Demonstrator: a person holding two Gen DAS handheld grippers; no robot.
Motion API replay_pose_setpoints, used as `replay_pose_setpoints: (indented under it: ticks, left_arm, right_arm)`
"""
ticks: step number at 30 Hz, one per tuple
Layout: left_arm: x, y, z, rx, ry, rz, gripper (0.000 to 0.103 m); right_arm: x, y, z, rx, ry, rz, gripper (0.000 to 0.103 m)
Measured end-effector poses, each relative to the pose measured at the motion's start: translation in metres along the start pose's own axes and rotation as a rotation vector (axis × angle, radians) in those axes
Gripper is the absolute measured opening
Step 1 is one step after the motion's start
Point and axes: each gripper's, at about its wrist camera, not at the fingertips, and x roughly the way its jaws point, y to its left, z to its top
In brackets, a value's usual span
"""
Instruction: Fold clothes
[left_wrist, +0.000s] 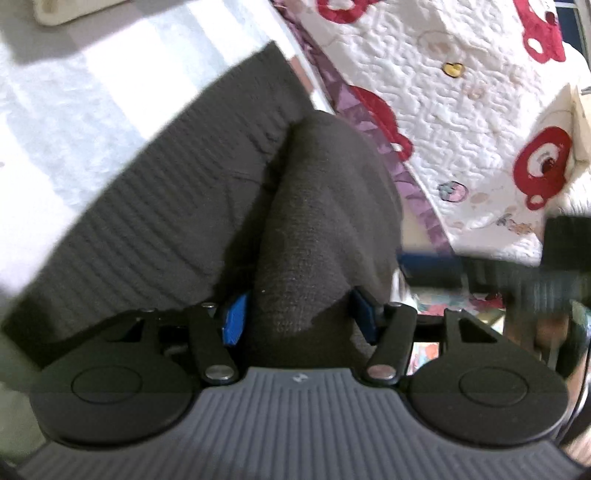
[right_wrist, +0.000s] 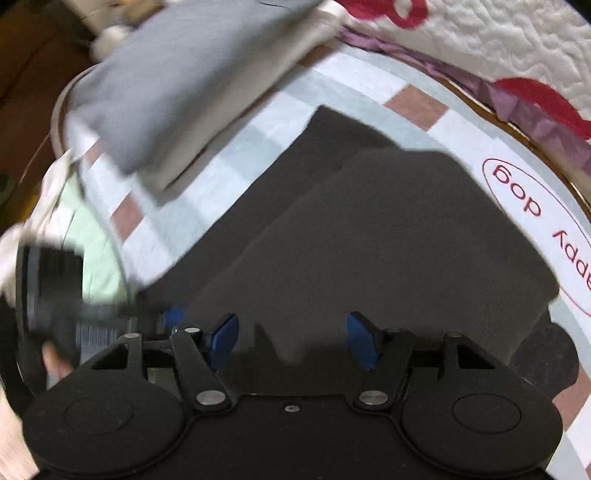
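A dark grey knit garment (left_wrist: 177, 206) lies on a pale checked sheet (left_wrist: 66, 122). My left gripper (left_wrist: 298, 316) is shut on a thick ridge of this garment that rises between its blue pads (left_wrist: 232, 319) and drapes off to the right. In the right wrist view the same garment (right_wrist: 369, 240) shows an upper layer lying over a lower one. My right gripper (right_wrist: 291, 339) holds the near edge of that upper layer between its blue pads (right_wrist: 360, 339). The left gripper's blurred body (right_wrist: 48, 280) sits at the garment's left edge.
A white quilt with red shapes (left_wrist: 480, 110) borders the sheet on the far side. A grey and white folded pile (right_wrist: 177, 92) lies beyond the garment at the upper left. Red lettering (right_wrist: 535, 221) marks the sheet at the right. A hand (right_wrist: 55, 363) shows at the lower left.
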Motion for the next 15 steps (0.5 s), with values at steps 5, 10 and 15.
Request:
replay_pose_setpoints:
  ticks: [5, 10, 15]
  left_arm:
    - [0.005, -0.001, 0.0, 0.0, 0.011, 0.0, 0.058]
    - [0.009, -0.001, 0.0, 0.0, 0.022, -0.001, 0.058]
    - [0.008, -0.012, -0.007, 0.06, 0.022, 0.025, 0.06]
  right_arm:
    - [0.008, 0.019, -0.093, -0.099, -0.184, -0.032, 0.07]
    - [0.056, 0.053, -0.143, -0.401, -0.17, -0.186, 0.072]
    - [0.019, 0.018, -0.107, -0.219, -0.218, -0.078, 0.07]
